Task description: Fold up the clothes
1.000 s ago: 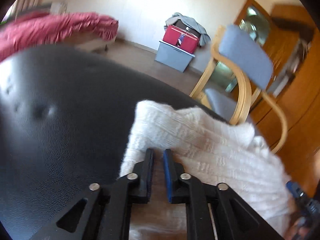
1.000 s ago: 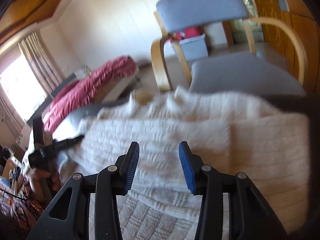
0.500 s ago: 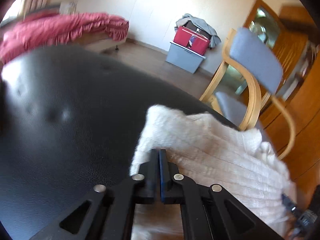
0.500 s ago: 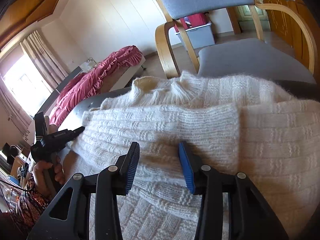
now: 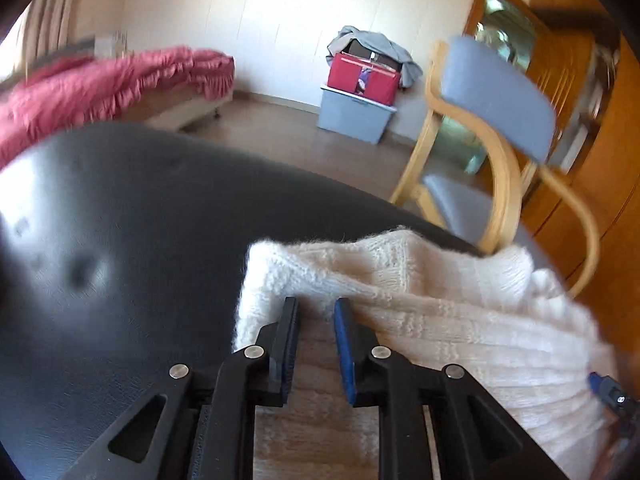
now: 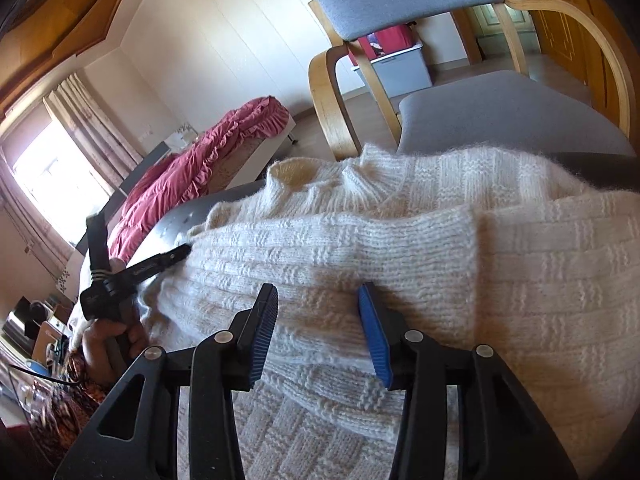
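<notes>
The left gripper (image 5: 316, 312), clamped half a second earlier, was opened and the white sweater (image 5: 440, 304) (spread on the black surface (image 5: 120, 220)) released; the fold was judged laid. The right gripper (image 6: 318, 300) was held open, empty, above the sleeve.

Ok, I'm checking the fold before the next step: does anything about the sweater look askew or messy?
Mostly tidy. The white knit sweater lies on the black padded surface with one sleeve folded across its body. Its collar is rumpled and bunched at the far edge. Both the left gripper and the right gripper are open over it.
</notes>
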`<control>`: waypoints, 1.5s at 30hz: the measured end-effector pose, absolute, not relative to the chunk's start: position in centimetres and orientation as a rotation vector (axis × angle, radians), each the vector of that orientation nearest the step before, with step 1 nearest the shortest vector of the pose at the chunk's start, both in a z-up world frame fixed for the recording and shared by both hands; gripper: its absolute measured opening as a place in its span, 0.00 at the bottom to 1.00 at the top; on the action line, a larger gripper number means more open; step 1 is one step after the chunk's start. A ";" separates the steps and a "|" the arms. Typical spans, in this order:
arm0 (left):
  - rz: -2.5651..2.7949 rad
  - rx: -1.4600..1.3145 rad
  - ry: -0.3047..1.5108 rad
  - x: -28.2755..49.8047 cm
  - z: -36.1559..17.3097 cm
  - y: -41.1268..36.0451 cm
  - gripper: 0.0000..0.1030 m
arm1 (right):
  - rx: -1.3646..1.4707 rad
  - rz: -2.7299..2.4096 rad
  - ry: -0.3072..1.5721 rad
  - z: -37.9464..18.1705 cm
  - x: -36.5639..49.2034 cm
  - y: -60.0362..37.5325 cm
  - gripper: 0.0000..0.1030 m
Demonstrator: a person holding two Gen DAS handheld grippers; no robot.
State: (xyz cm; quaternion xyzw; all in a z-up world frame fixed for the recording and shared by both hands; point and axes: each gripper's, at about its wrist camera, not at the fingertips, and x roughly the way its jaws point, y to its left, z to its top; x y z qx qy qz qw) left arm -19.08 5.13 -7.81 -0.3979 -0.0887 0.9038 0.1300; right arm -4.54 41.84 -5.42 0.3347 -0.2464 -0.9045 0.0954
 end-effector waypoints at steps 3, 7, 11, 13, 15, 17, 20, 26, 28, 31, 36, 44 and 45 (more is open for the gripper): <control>2.611 -1.152 -0.299 -19.1 -8.1 4.7 0.18 | 0.902 -2.717 -0.745 -4.3 -4.0 42.2 0.44; 2.632 -1.153 -0.250 -19.0 -8.1 5.5 0.18 | 0.936 -2.779 -0.666 -3.5 -4.4 41.6 0.30; 2.630 -1.150 -0.278 -19.1 -8.1 4.9 0.18 | 1.053 -2.760 -0.622 -4.3 -6.4 41.1 0.23; 2.630 -1.148 -0.298 -18.9 -8.2 4.4 0.17 | 1.082 -2.745 -0.664 -5.3 -6.9 41.6 0.18; 2.629 -1.150 -0.323 -18.7 -8.4 4.1 0.15 | 1.098 -2.724 -0.732 -6.4 -7.2 42.3 0.08; 2.625 -1.151 -0.333 -18.7 -8.5 4.0 0.15 | 1.066 -2.681 -0.889 -7.3 -6.9 44.0 0.00; 2.612 -1.162 -0.337 -18.8 -8.3 4.1 0.15 | 1.050 -2.661 -0.940 -7.4 -6.7 44.7 0.00; 2.585 -1.155 -0.376 -16.7 -6.5 3.2 0.16 | 1.043 -2.689 -0.742 -4.6 -4.1 41.5 0.04; 2.555 -1.162 -0.321 -15.5 -6.7 3.6 0.18 | 1.075 -2.675 -0.709 -4.7 -3.4 40.6 0.04; 2.555 -1.165 -0.104 -14.2 -7.5 4.8 0.18 | 1.139 -2.686 -0.646 -5.8 -2.9 40.1 0.04; 2.517 -1.173 -0.181 -15.0 -7.9 3.4 0.19 | 1.132 -2.650 -0.754 -7.1 -2.4 41.4 0.00; 2.457 -1.138 -0.218 -11.3 -6.5 -0.7 0.19 | 1.077 -2.640 -0.800 -5.2 3.7 42.3 0.43; 2.455 -1.138 -0.213 -10.6 -6.4 -1.3 0.19 | 1.085 -2.647 -0.798 -5.1 4.9 42.4 0.45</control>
